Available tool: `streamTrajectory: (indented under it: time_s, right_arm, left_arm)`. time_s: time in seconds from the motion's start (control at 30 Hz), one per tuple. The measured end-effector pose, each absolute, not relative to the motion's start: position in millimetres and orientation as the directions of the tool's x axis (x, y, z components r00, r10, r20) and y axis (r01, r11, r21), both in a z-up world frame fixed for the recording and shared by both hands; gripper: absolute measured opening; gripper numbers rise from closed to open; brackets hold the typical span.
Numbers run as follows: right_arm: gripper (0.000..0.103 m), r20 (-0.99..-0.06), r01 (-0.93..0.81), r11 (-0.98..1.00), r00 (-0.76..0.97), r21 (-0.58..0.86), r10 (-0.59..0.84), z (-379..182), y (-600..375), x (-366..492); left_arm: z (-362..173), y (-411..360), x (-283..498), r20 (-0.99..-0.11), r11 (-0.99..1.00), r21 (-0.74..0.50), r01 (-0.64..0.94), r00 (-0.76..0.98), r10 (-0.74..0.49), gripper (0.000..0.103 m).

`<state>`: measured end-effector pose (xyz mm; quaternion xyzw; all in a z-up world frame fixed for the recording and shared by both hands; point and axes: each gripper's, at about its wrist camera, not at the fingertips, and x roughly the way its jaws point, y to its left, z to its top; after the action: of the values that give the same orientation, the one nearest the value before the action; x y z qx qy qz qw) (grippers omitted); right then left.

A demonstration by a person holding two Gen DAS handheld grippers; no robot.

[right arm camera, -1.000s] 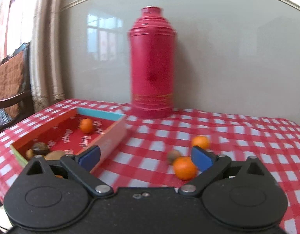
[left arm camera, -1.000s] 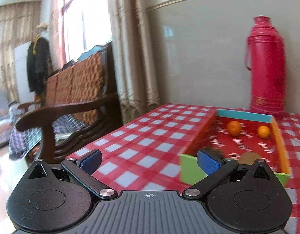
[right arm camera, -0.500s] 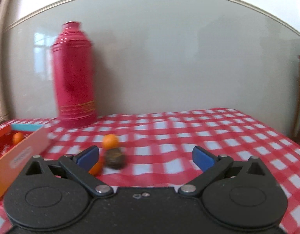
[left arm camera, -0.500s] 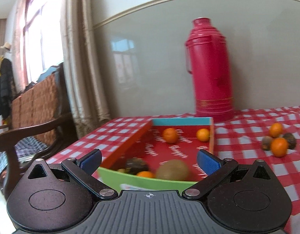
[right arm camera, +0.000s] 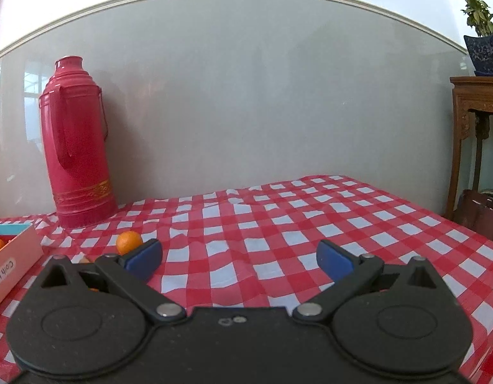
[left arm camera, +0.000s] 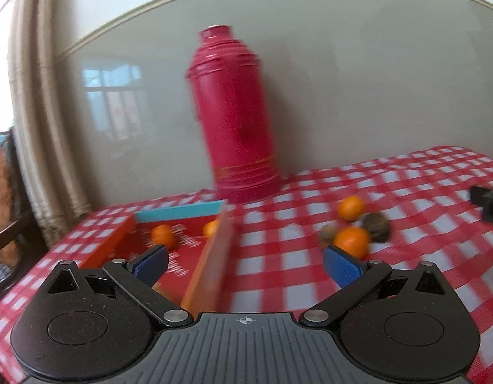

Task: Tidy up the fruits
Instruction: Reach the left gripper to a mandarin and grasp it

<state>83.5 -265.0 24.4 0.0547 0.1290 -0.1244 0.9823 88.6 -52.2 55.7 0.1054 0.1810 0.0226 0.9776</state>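
Both grippers' fingers are spread wide and empty. The left gripper (left arm camera: 244, 260) straddles the tray's (left arm camera: 211, 262) near wall; loose oranges (left arm camera: 352, 241) lie just beyond its right finger. Ahead of the right gripper (right arm camera: 238, 257) the counter (right arm camera: 278, 224) is bare to its far edge; one orange (right arm camera: 128, 242) sits beside its left finger.

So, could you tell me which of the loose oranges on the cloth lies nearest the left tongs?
The front orange, just beyond the right blue pad; the other orange lies farther back, toward the flask.

Checked table (right arm camera: 278, 224): thermos (right arm camera: 76, 144), tray (left arm camera: 211, 265), loose fruit (left arm camera: 352, 240).
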Motion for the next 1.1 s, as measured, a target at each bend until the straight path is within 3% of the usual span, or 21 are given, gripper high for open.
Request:
streamTrajectory:
  time_s: [0.13, 0.27, 0.43, 0.57, 0.77, 1.1]
  right_arm:
    - [0.098, -0.260, 0.303, 0.951, 0.925, 0.065, -0.277, 25.4, -268.8, 82.2]
    - [0.098, -0.266, 0.362, 0.929, 0.906, 0.079, -0.330, 25.9, -279.2, 80.1]
    - [0.097, -0.271, 0.360, 0.927, 0.907, 0.106, -0.322, 25.3, -287.3, 76.2]
    - [0.097, -0.259, 0.365, 0.925, 0.908, 0.105, -0.329, 25.5, -290.2, 73.4]
    - [0.097, -0.283, 0.365, 0.919, 0.906, 0.147, -0.315, 23.1, -295.2, 76.8]
    - [0.097, -0.285, 0.334, 0.930, 0.917, 0.157, -0.281, 23.6, -289.6, 80.4]
  left_arm:
    - [58.9, -75.8, 101.7, -0.400, 0.972, 0.219, 0.080, 0.916, 0.015, 0.102]
    - [51.4, -96.2, 113.9, -0.420, 0.958, 0.269, 0.094, 0.907, 0.028, 0.103]
    - [45.9, -113.6, 124.7, -0.439, 0.952, 0.265, 0.155, 0.898, -0.024, 0.102]
    - [38.5, -127.3, 137.2, -0.473, 0.948, 0.256, 0.190, 0.880, -0.049, 0.086]
    - [29.0, -135.9, 157.5, -0.508, 0.959, 0.224, 0.176, 0.860, -0.040, 0.084]
    - [16.4, -136.9, 176.2, -0.559, 0.970, 0.174, 0.172, 0.828, -0.046, 0.063]
